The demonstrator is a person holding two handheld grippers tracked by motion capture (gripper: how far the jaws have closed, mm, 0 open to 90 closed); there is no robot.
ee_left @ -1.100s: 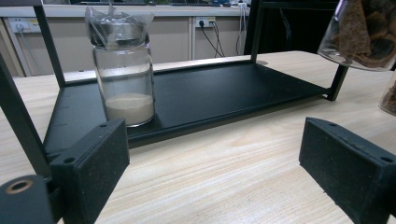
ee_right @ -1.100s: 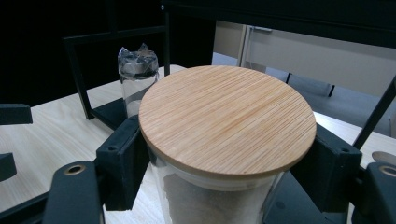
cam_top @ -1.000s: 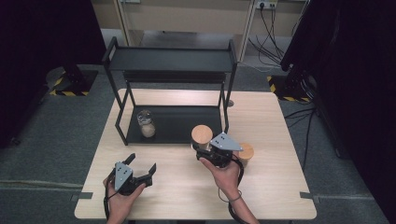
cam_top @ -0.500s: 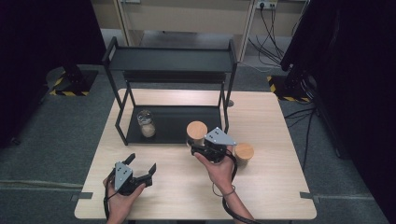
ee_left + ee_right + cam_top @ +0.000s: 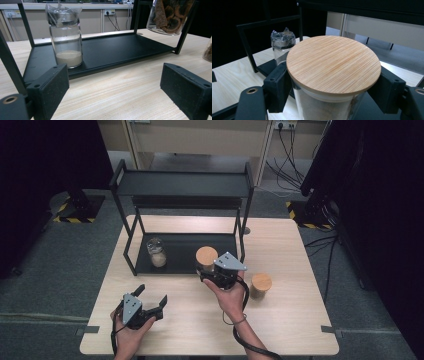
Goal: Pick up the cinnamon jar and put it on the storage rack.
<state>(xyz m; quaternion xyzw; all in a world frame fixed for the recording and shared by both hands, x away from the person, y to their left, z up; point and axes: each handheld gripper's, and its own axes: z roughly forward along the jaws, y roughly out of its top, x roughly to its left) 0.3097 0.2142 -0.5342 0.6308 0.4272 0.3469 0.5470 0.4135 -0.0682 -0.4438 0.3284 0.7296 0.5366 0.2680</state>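
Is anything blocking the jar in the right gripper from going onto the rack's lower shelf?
Nothing visible does. The right gripper holds the wood-lidded jar at the lower shelf's open front edge. The small jar stands at the shelf's left end, and the rest is bare.

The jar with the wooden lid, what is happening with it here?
A person is working at a table with a gripper in each hand. The right gripper is shut on the jar with the wooden lid, holding it at the front edge of the black rack, near its lower shelf. A foil-capped jar already stands on that shelf. Another wooden-lidded jar waits on the table. The left gripper is open and holds nothing.
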